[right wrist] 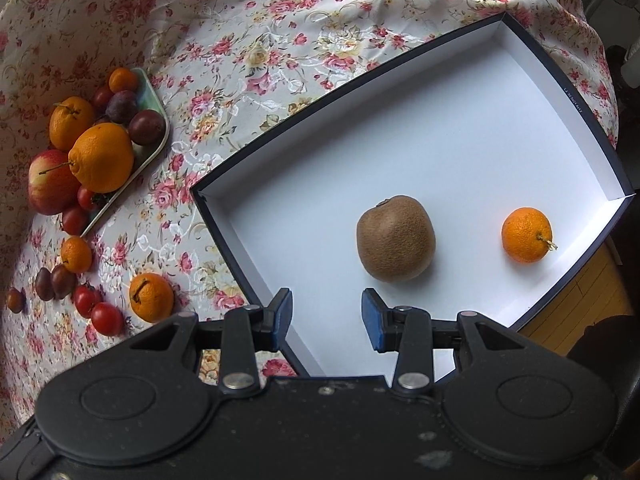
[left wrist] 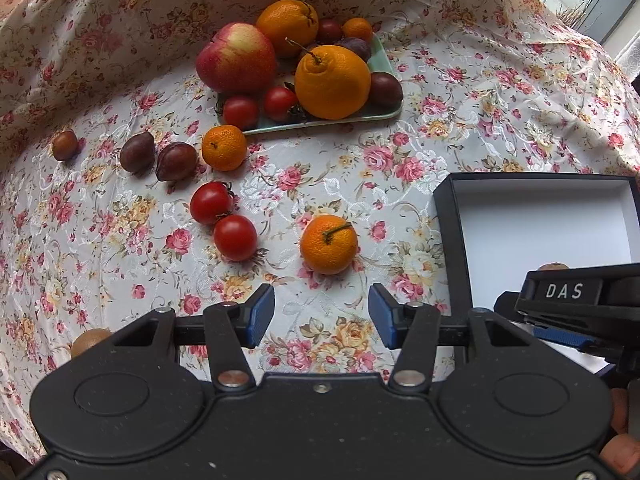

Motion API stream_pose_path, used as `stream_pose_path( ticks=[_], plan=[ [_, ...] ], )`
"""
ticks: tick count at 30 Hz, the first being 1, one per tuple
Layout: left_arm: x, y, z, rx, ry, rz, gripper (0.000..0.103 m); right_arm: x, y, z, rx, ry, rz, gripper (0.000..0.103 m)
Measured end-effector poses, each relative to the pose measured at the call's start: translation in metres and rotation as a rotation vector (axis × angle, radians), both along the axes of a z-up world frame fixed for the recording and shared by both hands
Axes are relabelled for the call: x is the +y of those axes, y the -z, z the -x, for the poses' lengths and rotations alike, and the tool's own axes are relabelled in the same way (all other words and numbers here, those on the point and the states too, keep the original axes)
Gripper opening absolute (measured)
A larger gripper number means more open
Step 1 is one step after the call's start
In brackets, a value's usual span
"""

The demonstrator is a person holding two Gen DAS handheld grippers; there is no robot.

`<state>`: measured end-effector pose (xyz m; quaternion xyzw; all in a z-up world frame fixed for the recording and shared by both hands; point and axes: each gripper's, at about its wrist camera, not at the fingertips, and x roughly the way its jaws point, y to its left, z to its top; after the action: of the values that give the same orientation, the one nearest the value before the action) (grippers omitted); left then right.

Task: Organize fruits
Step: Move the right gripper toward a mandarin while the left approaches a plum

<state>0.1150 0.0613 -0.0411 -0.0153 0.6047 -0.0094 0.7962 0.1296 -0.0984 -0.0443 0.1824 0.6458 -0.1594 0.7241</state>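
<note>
**Fruit Sorting: Both Grippers Empty, Two Pieces in the Box**

The left gripper (left wrist: 321,316) points down over the floral tablecloth (left wrist: 440,92). Its jaws stand apart with nothing between them; only cloth shows in the gap. Just ahead of the blue pads lies a stemmed mandarin (left wrist: 329,244), apart from them. To its left, two tomatoes (left wrist: 222,220) lie touching each other. Further off are a small mandarin (left wrist: 224,148), two dark plums (left wrist: 158,157) side by side and a small brown fruit (left wrist: 65,145) near the cloth's fold.

The green tray (left wrist: 382,60) at the back holds an apple (left wrist: 236,58), two large oranges (left wrist: 333,82), further tomatoes, plums and a small mandarin, packed closely together.

The right gripper (right wrist: 325,318) points down over the near corner of the black box (right wrist: 576,92) with a white interior. Its jaws are released and hold nothing; the left pad sits over the box wall, the right pad over the white floor. Inside the box a kiwi (right wrist: 395,239) rests just beyond the pads, not touching them. A mandarin (right wrist: 527,234) lies well to the kiwi's right, near the box's side wall. The rest of the box floor is bare.

In the left wrist view, the right gripper appears at the lower right edge over the box.
</note>
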Motion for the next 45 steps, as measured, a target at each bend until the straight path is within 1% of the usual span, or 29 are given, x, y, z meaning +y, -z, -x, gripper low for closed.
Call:
stream_pose_path(
  ticks=[14,22,31,35,39,45],
  plan=[
    [0.063,0.001,0.005,0.008,-0.077,-0.016,0.058,0.071,0.016,-0.018,0.055,-0.104,-0.054,0.041],
    [0.105,0.004,0.006,0.021,-0.151,-0.013,0.058,0.114,0.026,-0.023,0.078,-0.169,-0.069,0.041],
    [0.163,0.0,0.006,0.009,-0.274,-0.013,0.058,0.162,0.03,-0.028,0.058,-0.25,-0.073,0.04],
    [0.192,-0.002,0.011,-0.007,-0.343,-0.037,0.058,0.174,0.027,-0.03,0.036,-0.262,-0.081,0.04],
    [0.218,0.003,0.015,-0.007,-0.396,-0.055,0.058,0.186,0.023,-0.035,0.006,-0.272,-0.071,0.04],
    [0.24,0.008,0.018,-0.013,-0.448,-0.062,0.058,0.197,0.023,-0.04,-0.023,-0.276,-0.074,0.039]
  ],
)
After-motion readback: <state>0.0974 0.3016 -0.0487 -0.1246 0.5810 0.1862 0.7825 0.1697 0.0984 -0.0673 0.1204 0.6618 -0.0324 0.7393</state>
